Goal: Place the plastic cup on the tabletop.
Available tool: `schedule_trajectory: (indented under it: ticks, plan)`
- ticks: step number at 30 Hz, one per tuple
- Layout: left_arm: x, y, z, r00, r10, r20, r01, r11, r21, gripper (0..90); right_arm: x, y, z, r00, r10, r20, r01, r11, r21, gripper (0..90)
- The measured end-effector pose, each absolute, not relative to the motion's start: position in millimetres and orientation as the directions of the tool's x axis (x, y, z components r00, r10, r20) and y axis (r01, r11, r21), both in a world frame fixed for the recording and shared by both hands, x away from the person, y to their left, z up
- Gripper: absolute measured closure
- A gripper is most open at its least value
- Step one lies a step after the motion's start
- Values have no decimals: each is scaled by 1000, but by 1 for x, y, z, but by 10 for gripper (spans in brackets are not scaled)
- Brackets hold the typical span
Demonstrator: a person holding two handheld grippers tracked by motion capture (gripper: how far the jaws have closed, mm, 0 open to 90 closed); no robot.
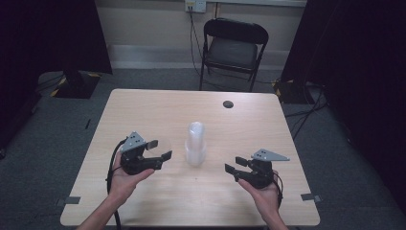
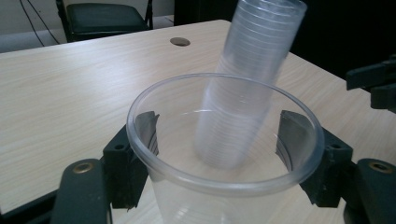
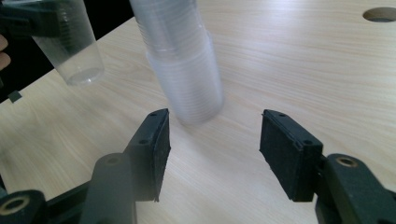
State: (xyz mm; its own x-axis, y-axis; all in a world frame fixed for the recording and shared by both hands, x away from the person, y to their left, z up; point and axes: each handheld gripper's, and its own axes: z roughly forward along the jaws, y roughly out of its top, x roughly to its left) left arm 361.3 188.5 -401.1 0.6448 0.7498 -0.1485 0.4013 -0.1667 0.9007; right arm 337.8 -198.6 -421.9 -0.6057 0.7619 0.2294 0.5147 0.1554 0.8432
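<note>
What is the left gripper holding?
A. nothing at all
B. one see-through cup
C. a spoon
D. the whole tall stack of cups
B. In the left gripper view, the left gripper has its jaws pressed on one clear cup, apart from the stack of cups.

Beyond my table (image 1: 143, 110), with a round hole (image 1: 228, 104) at its upper right, I see a black folding chair (image 1: 233, 50) at top centre, cables (image 1: 306, 115) on the grey floor (image 1: 57, 143) right.
</note>
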Motion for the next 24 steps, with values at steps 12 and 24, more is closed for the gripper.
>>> schedule_trajectory:
  ticks: [12,24]
  plan:
    - [388,207,-391,591,803,-69,365,-190,911,293,332,-218,-435,-575,783,236,559,165,812,464]
    - [419,217,-389,542,839,-56,349,-163,923,292,329,-226,-443,-559,791,250,569,147,809,457]
